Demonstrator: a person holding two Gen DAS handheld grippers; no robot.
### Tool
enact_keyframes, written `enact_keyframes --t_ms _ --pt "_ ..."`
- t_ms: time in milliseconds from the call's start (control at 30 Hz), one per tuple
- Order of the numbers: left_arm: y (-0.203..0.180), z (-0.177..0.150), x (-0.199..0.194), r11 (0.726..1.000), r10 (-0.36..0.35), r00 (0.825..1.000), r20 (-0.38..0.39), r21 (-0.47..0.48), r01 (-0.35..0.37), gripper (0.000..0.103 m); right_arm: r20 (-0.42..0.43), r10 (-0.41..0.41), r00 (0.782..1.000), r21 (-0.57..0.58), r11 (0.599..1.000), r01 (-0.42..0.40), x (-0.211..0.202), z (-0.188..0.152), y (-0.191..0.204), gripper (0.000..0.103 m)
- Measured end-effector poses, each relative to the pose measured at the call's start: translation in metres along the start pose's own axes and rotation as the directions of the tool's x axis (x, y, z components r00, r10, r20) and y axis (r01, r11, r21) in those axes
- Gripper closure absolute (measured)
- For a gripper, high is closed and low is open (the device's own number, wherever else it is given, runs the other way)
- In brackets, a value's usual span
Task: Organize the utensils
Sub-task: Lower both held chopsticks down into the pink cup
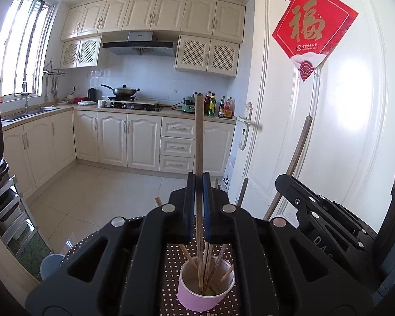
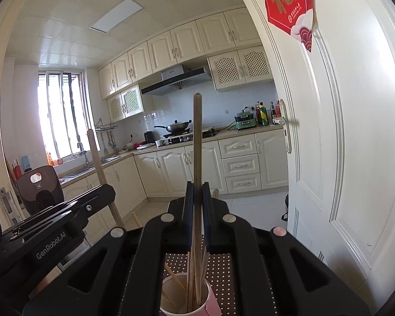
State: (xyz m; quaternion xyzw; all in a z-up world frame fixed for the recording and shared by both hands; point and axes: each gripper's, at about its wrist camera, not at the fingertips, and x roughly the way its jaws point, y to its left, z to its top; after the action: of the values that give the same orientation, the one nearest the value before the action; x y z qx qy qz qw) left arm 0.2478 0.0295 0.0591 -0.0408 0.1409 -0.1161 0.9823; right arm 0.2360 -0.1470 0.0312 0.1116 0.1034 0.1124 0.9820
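Observation:
A pink cup (image 1: 205, 292) with several wooden chopsticks stands on a brown polka-dot mat (image 1: 171, 268). My left gripper (image 1: 199, 184) is shut on one upright chopstick (image 1: 198, 137) whose lower end reaches into the cup. In the right wrist view my right gripper (image 2: 197, 192) is shut on another upright chopstick (image 2: 197, 142) that also reaches down into the cup (image 2: 189, 300). Each gripper shows at the edge of the other's view, the right one (image 1: 326, 210) and the left one (image 2: 55, 223), both close over the cup.
A white door (image 1: 329, 131) with a red paper decoration (image 1: 313, 26) stands close on the right. Behind lie a tiled floor (image 1: 105, 192), kitchen cabinets, a stove with a wok (image 1: 123, 90) and a sink (image 1: 31, 112). A metal rack (image 1: 8, 210) is at the left.

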Motion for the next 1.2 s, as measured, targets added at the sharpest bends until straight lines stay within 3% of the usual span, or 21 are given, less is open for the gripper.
enact_keyframes --t_ms 533,933,1200 --pt "0.015 -0.031 0.043 0.999 0.008 0.993 -0.118 -0.042 -0.013 0.097 -0.101 -0.009 0.995 0.025 1.000 0.012 0.021 -0.027 -0.010 0.098" --pt "0.019 -0.047 0.059 0.997 0.022 0.986 -0.163 -0.072 -0.034 0.097 -0.143 -0.018 0.990 0.028 0.999 0.022 0.022 -0.038 -0.011 0.097" --pt "0.022 -0.049 0.058 0.997 0.029 0.988 -0.153 -0.072 -0.041 0.097 -0.163 -0.006 0.987 0.035 0.999 0.012 0.023 -0.039 -0.012 0.094"
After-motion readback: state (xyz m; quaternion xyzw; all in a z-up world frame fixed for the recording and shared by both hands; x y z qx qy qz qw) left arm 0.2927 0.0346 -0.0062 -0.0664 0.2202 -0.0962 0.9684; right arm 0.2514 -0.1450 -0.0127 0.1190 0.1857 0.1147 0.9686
